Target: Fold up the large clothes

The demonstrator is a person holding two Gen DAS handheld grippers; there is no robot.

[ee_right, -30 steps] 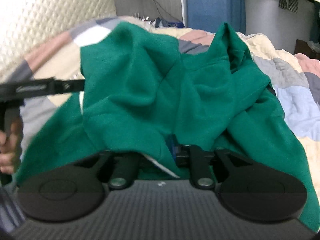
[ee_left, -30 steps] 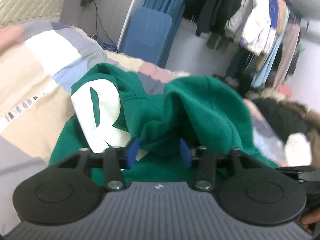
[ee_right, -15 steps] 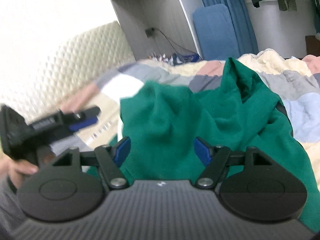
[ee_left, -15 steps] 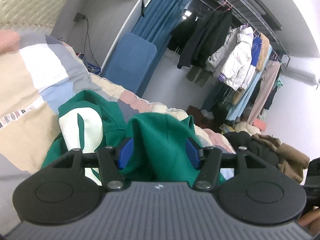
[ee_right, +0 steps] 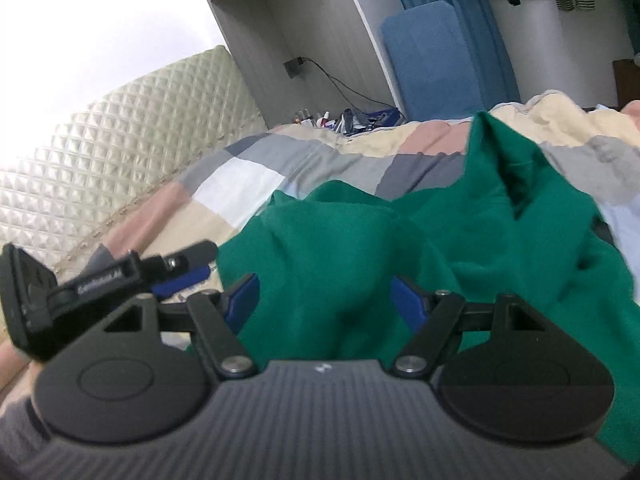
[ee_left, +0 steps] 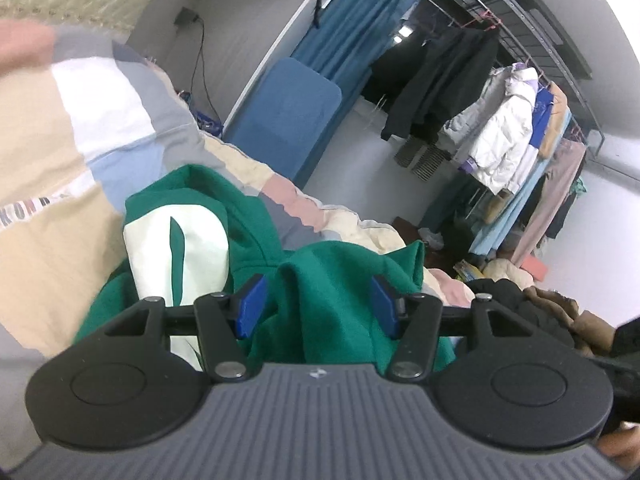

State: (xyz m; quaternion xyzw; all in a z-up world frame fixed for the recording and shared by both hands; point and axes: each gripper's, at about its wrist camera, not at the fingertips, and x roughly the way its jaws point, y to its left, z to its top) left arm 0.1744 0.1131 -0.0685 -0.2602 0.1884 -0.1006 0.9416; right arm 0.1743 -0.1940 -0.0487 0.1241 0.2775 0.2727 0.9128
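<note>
Both your claws stand spread and pinch nothing: the left claw (ee_left: 316,306) and right claw (ee_right: 326,300) sit just short of the green hoodie (ee_right: 360,256), heaped on the bed (ee_left: 60,208) ahead. You're between grips; next, pick an edge to spread it flat.

Even indoor light, soft, few hard shadows. One small bright ceiling lamp (ee_left: 405,31) glows above the hanging coats. Right wrist view: wall upper left blown out to white, and the quilted headboard (ee_right: 132,136) shines with glare. Strong fisheye bend; clothes rail (ee_left: 532,28) and wall edges curve toward the rims. Patchwork quilt (ee_left: 60,128) smeared by motion blur at its left edge. Green sweatshirt (ee_right: 360,248) soft, grainy.
</note>
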